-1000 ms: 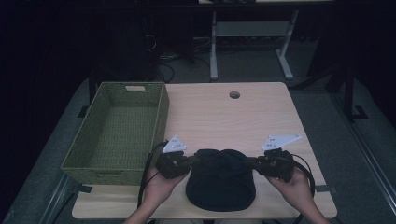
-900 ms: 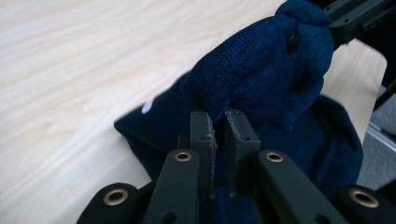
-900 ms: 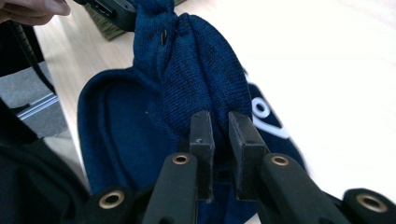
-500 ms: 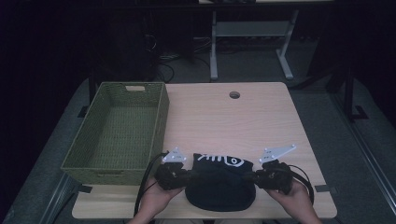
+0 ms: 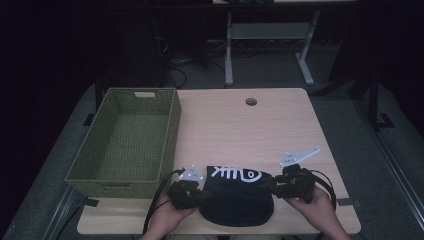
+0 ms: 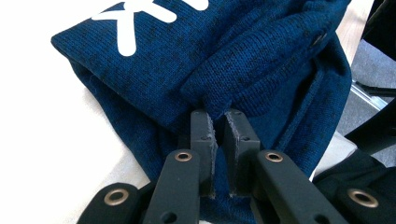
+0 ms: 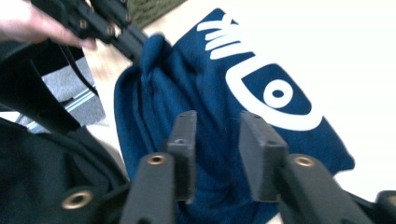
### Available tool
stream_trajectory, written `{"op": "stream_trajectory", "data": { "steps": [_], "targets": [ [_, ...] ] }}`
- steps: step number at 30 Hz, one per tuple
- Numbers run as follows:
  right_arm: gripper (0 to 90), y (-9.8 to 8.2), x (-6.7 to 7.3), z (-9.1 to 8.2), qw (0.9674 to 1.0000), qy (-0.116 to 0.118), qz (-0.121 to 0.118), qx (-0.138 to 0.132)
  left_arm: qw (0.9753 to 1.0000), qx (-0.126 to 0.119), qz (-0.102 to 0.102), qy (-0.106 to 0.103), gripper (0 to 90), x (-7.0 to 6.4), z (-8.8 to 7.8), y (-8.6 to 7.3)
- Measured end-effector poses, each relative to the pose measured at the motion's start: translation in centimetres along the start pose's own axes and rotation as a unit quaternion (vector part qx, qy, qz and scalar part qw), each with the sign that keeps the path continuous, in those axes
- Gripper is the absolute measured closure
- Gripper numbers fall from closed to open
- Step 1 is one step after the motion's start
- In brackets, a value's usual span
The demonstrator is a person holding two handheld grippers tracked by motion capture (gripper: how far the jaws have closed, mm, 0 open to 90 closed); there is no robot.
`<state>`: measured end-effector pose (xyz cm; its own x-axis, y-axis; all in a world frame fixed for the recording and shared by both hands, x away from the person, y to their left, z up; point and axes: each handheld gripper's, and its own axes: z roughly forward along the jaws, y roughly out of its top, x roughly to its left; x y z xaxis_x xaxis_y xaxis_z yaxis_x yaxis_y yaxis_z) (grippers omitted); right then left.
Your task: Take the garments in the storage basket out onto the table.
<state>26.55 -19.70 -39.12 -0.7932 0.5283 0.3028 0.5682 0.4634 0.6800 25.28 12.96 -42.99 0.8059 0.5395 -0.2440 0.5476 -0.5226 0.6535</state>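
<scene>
My left tool [image 6: 215,123] pinches the sweater [image 5: 239,197] fold at lower center so it stays put; right tool [image 7: 217,123] just opened, letting go its side.

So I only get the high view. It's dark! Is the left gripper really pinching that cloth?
Observer: Yes. In the left gripper view the left gripper is shut on a fold of the blue knit cloth.
Operator: And the right one?
Observer: In its own view the right gripper has just been opening; the jaws stand apart with cloth between them, not pressed.
Operator: What's the white drawing?
Observer: A fish skeleton print, with a round eye.
</scene>
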Motion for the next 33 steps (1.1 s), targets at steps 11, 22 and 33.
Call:
{"op": "stream_trajectory", "data": {
  "steps": [11, 22, 33],
  "targets": [
    [86.4, 1.3, -0.3, 4.3, 0.9975, 0.045, 0.0, 0.054, 0.9997, -0.004, -0.006, -0.024, 78.1, 0.0, -1.2, 0.9],
    [87.7, 0.3, 0.4, 6.5, 0.9935, 0.068, -0.016, 0.09, 0.999, -0.028, -0.009, -0.035, 73.0, -0.4, -3.4, 2.7],
    [87.3, -0.6, 1.2, 6.9, 0.9914, 0.085, -0.031, 0.095, 0.9996, -0.002, -0.001, -0.029, 73.2, -0.8, -0.3, 3.2]
  ]
}}
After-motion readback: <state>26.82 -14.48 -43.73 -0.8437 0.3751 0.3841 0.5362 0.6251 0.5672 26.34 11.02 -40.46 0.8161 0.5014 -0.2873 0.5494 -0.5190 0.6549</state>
